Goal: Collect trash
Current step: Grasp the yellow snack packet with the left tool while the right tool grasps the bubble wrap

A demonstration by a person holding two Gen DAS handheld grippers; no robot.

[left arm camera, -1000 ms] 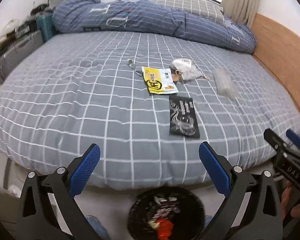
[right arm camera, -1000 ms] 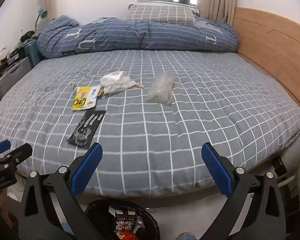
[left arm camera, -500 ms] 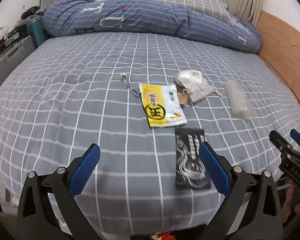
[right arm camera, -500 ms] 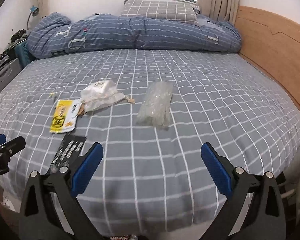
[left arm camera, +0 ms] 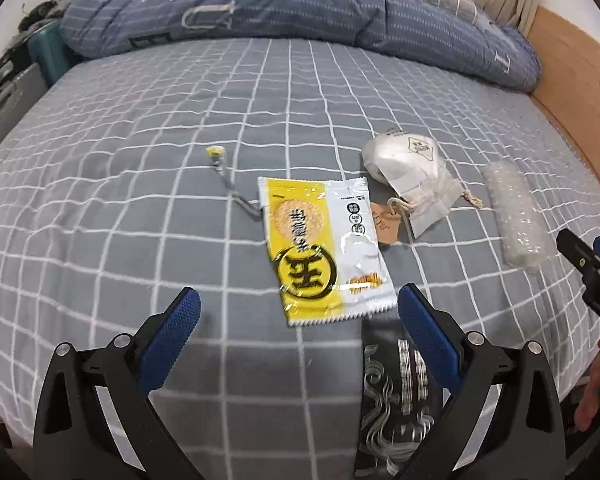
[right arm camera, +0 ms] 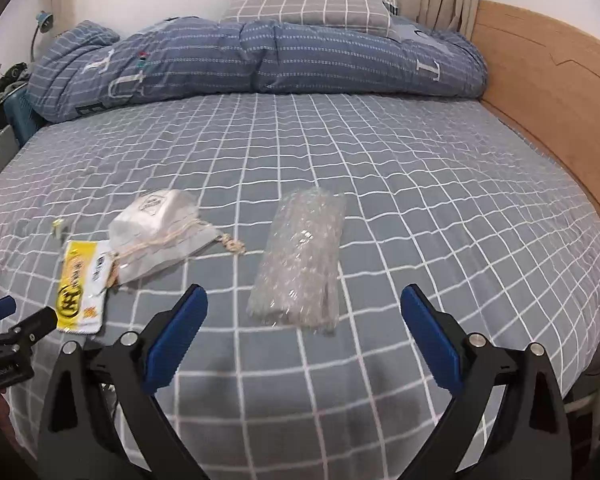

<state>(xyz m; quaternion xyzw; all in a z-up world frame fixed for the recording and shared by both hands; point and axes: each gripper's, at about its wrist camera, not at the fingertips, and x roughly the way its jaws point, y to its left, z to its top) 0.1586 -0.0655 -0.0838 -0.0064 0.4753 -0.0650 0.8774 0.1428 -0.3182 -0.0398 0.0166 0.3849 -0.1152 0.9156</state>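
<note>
Trash lies on the grey checked bed [left arm camera: 140, 160]. My left gripper [left arm camera: 296, 322] is open, low over the sheet, with a yellow-and-white snack wrapper [left arm camera: 320, 252] just beyond its fingertips and a black wrapper [left arm camera: 396, 400] under its right finger. A white drawstring pouch [left arm camera: 408, 176] and a clear bubble-wrap roll [left arm camera: 516, 216] lie further right. My right gripper [right arm camera: 302, 324] is open too, with the bubble-wrap roll [right arm camera: 300, 264] between and just ahead of its fingers. The pouch [right arm camera: 160, 232] and yellow wrapper [right arm camera: 80, 284] lie to its left.
A small yellow-capped cord [left arm camera: 224, 172] lies left of the wrapper. A rolled blue duvet [right arm camera: 260, 64] and pillow [right arm camera: 312, 8] fill the far end. A wooden headboard [right arm camera: 548, 92] runs along the right. Cases [left arm camera: 4, 96] stand at the left bedside.
Both grippers have moved forward and down over the bed. The bin below the bed edge has dropped out of sight, and the trash now looks much closer.
</note>
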